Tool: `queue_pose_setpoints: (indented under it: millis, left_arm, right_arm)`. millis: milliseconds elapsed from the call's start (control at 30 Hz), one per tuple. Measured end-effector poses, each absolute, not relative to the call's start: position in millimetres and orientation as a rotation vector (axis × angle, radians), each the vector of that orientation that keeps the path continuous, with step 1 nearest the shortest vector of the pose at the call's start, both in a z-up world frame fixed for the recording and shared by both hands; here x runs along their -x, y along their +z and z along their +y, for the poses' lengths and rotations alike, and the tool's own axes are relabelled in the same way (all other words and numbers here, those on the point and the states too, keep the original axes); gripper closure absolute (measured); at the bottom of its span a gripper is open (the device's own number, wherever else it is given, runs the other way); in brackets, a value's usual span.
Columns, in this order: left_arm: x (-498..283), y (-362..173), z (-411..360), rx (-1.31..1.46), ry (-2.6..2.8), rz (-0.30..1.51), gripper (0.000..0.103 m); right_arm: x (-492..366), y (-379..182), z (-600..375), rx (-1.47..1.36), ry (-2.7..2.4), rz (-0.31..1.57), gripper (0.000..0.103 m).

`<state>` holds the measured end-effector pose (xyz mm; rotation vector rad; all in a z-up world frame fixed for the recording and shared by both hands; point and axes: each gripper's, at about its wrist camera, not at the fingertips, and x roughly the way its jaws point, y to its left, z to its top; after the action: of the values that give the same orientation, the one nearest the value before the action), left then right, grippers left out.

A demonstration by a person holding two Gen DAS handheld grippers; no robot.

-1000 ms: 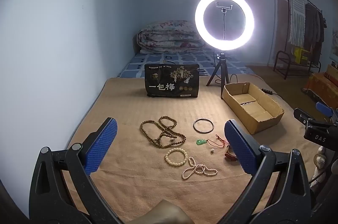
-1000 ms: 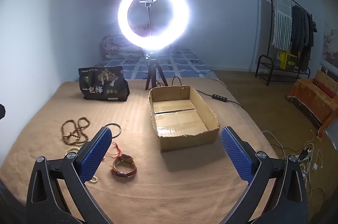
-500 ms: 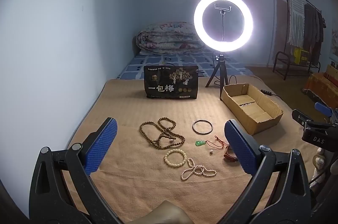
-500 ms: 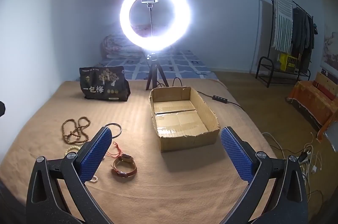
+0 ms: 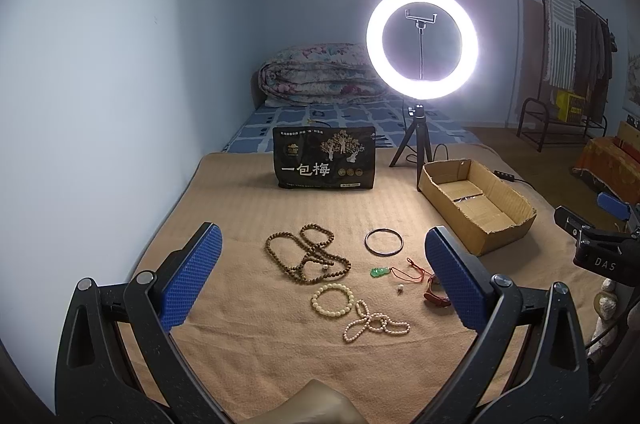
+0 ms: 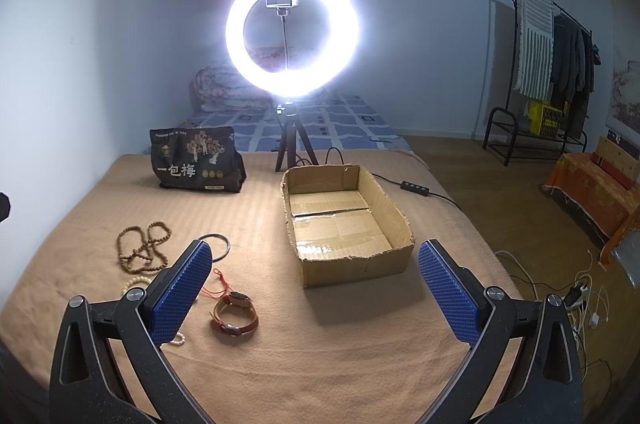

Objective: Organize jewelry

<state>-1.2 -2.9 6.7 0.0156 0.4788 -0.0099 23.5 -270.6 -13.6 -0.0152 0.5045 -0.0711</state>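
Jewelry lies on a tan blanket: a brown bead necklace, a black bangle, a green pendant on red cord, a cream bead bracelet, a pearl strand and a brown watch. An empty cardboard box sits to their right. My left gripper is open above the jewelry. My right gripper is open and empty, in front of the box, with the watch near its left finger.
A lit ring light on a tripod stands behind the box. A black snack bag stands at the back. A folded quilt lies beyond. A wall runs along the left. Cables lie on the floor at right.
Both grippers have drifted slightly; the scene has shifted a little in both views. Both stay open and empty. No jewelry has moved.
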Motion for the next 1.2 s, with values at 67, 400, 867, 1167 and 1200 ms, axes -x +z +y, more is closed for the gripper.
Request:
queue_pose_setpoints:
  millis: [67,400,867,1167,1200]
  left_arm:
    - [1.8,14.1,-3.6,-0.016,-0.011,0.478,0.000]
    - [0.4,19.3,-1.6,-0.013,-0.010,0.475,0.000]
    - [1.6,18.6,-1.1,-0.014,-0.010,0.472,0.000]
    - [2.4,18.0,-1.5,-0.015,-0.010,0.471,0.000]
    - [2.2,18.6,-1.3,-0.015,-0.011,0.471,0.000]
  right_arm:
    - [-23.4,-13.5,-270.8,0.016,-0.071,0.505,0.001]
    - [-23.5,-13.8,-270.4,0.015,-0.072,0.505,0.001]
    - [-22.1,-13.7,-271.1,0.015,-0.072,0.508,0.001]
    - [-21.7,-13.2,-271.3,0.016,-0.072,0.509,0.001]
    - [-22.2,-13.4,-271.2,0.015,-0.072,0.509,0.001]
